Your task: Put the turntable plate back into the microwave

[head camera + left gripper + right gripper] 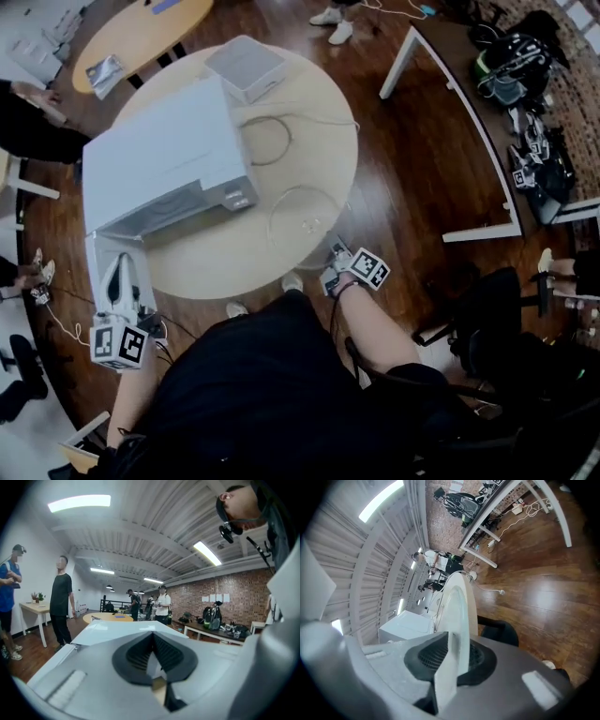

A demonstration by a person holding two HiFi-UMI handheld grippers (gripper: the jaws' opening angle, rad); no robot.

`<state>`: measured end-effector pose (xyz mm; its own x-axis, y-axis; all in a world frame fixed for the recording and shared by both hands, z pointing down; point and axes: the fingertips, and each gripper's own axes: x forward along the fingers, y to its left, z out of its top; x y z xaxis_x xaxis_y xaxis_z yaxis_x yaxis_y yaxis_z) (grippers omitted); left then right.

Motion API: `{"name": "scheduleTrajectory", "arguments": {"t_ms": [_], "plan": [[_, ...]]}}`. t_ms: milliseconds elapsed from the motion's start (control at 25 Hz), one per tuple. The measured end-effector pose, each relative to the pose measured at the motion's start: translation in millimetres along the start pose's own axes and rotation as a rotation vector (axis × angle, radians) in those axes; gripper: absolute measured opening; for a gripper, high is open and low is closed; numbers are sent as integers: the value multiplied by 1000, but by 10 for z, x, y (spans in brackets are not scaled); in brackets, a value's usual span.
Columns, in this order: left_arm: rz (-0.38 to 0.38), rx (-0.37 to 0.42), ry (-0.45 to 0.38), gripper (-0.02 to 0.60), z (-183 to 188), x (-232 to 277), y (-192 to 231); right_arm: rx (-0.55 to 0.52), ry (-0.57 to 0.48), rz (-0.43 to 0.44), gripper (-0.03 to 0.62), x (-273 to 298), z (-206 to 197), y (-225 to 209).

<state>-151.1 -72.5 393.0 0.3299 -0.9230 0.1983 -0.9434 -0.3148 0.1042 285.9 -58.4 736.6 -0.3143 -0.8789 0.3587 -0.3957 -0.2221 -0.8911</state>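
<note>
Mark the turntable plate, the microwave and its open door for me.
turntable plate (pixel 459 606), right gripper view, on its glass face, seen almost edge-on.
microwave (pixel 164 155), head view, on its white top panel.
microwave door (pixel 96 251), head view, on the open white panel's upper corner.

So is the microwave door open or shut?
Open. The door hangs swung out from the front of the microwave, and the head view looks into the opening behind it.

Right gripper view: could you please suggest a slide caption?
Right tongs clamped on the rim of the turntable plate, white microwave beyond.
</note>
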Motion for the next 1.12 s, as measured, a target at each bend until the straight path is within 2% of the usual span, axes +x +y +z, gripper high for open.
{"name": "scheduleTrajectory", "arguments": {"t_ms": [80,200,560,720,920,1120], "plan": [[-9,-10,-1,6,-44,46,-108,35,-23,73,41,-38,122,136],[-25,-27,-6,6,-87,87,-173,47,-50,74,32,-146,240,143],[-37,-53,-28,6,-123,58,-35,101,-118,88,23,-238,247,194],[-54,-42,-41,6,-84,38,-31,132,-157,98,25,-280,242,215],[-73,-55,-38,6,-115,20,13,196,-209,113,31,-386,211,237],[-87,-62,-35,6,-130,17,65,255,-275,157,32,-477,227,450]]}}
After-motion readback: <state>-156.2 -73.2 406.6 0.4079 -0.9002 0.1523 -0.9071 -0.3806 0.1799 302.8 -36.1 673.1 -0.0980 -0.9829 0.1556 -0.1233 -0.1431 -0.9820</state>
